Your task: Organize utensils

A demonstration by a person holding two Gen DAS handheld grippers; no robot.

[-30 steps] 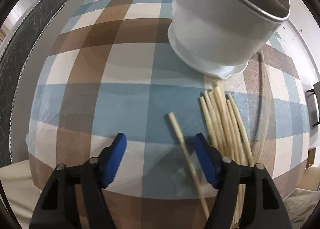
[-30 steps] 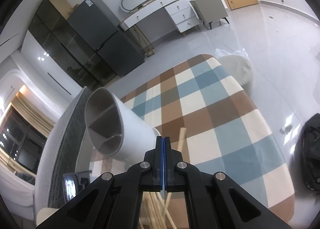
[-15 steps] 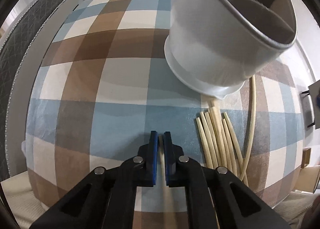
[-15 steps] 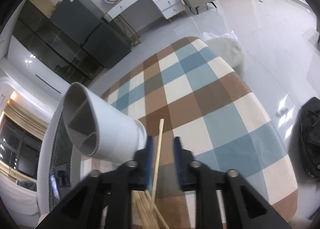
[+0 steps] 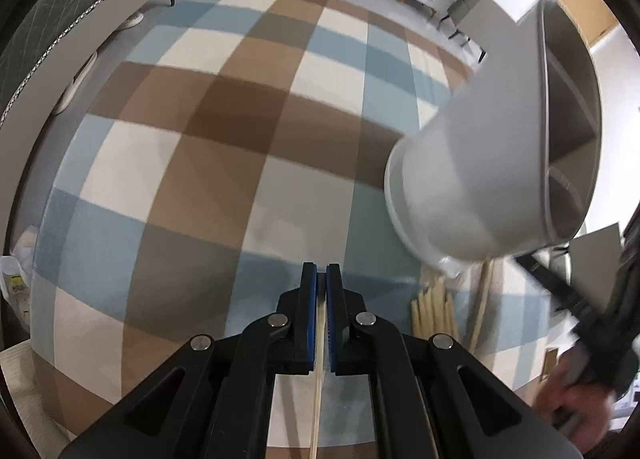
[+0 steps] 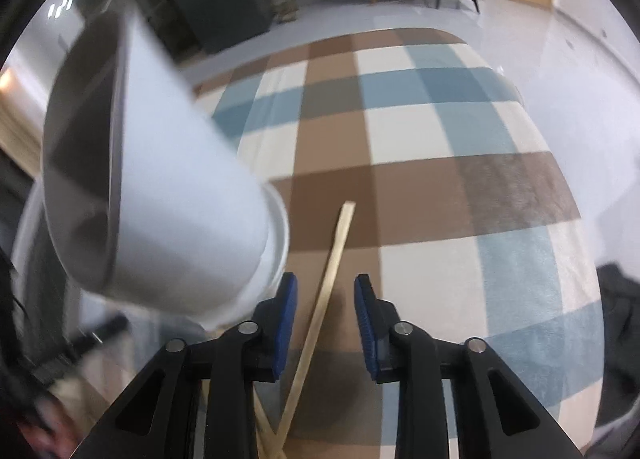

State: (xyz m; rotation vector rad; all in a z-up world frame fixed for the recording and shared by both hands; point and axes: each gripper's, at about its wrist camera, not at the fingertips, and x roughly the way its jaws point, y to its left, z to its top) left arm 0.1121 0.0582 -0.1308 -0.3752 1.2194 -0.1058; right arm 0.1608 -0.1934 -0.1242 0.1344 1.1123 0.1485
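Bamboo chopstick (image 5: 319, 343) now pinched in left gripper (image 5: 321, 279), lifted off the checked tablecloth (image 5: 224, 163); right gripper (image 6: 326, 299) reopened, straddling another chopstick (image 6: 334, 255); divided white holder (image 5: 492, 179) next.

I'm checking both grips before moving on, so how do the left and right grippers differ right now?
The left gripper is shut on a chopstick pinched between its pads; the right gripper is open. A chopstick lies between the right fingers, ungripped, while the left's runs back along its fingers. Both have black arms, blue pads, and face the checked cloth.
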